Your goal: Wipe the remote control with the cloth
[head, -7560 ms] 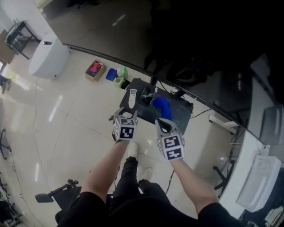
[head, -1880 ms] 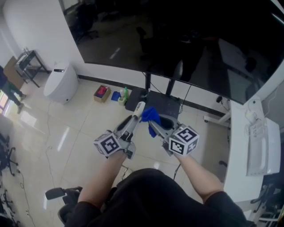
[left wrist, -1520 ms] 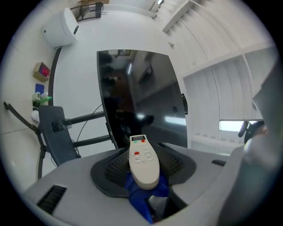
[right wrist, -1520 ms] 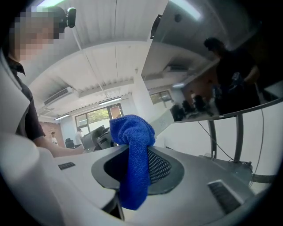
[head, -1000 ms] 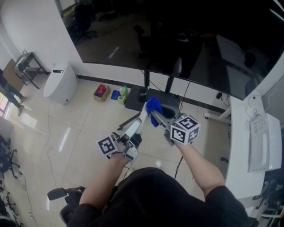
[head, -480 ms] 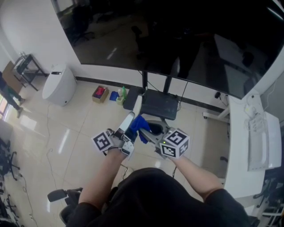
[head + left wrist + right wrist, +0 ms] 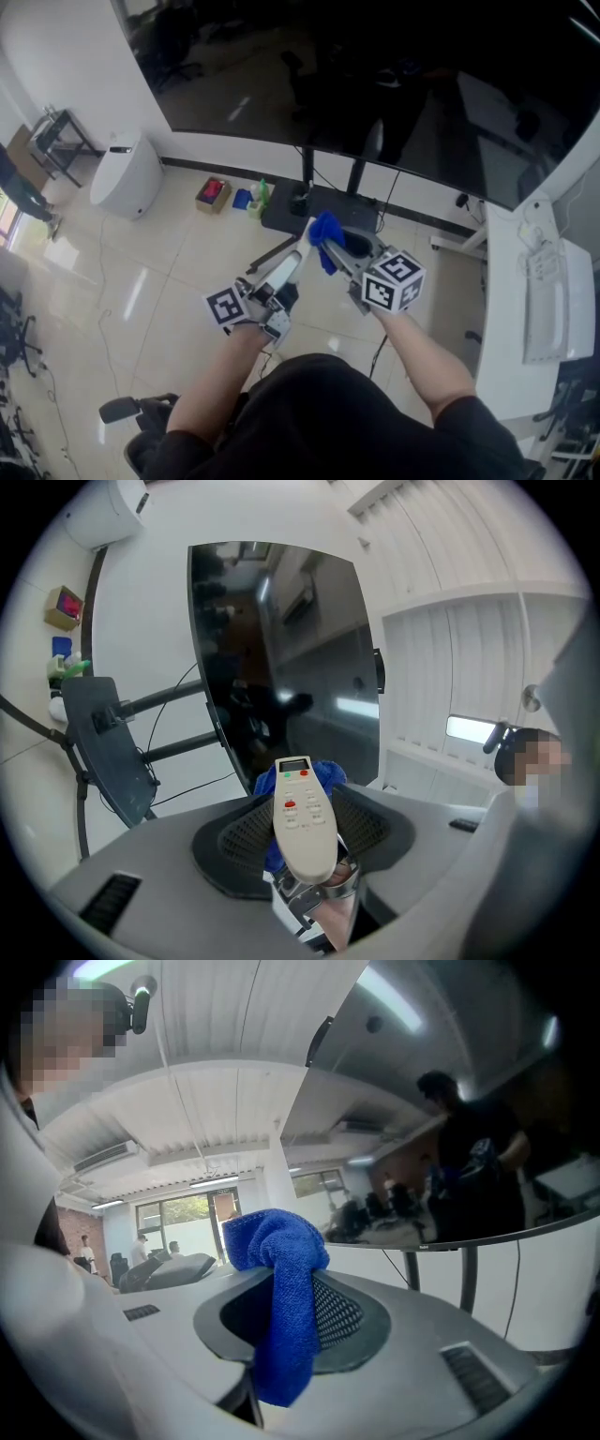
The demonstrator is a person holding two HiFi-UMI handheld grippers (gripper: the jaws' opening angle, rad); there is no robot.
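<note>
Cloth [image 7: 327, 772] half behind remote control [image 7: 303, 817]

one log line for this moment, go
left claw: shut on remote control | right claw: shut on blue cloth | cloth at remote's display end | step: wiping

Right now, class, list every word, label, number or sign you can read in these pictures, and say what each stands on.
No text here can be quoted.
On the remote control: print beside the buttons, too small to read; display blank or illegible.
On the marker cubes: black-and-white square patterns only, no words.
</note>
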